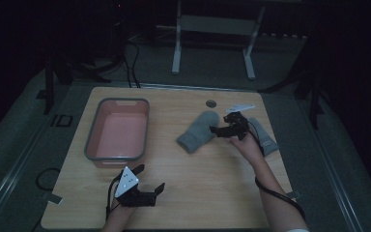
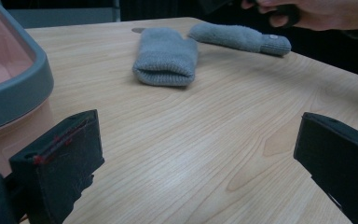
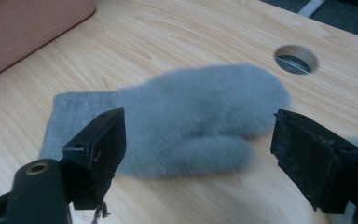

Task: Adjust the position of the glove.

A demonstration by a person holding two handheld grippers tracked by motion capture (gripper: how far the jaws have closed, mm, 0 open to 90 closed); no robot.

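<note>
Two grey mittens lie on the right half of the wooden table. The nearer mitten (image 1: 198,131) (image 2: 165,56) (image 3: 200,93) has its thumb facing my right gripper. The other mitten (image 1: 265,137) (image 2: 240,37) lies to its right, partly under the hand. My right gripper (image 1: 218,129) (image 3: 200,137) hovers just over the first mitten with its jaws wide apart, the pads not touching the wool. My left gripper (image 1: 150,177) (image 2: 196,140) rests near the table's front edge, open, with bare wood between its jaws.
A pink tub with a grey rim (image 1: 118,157) (image 2: 14,88) (image 3: 28,28) stands on the left of the table, close to the left gripper. A round cable hole (image 1: 211,103) (image 3: 296,58) sits near the far edge. A cable trails from the right forearm.
</note>
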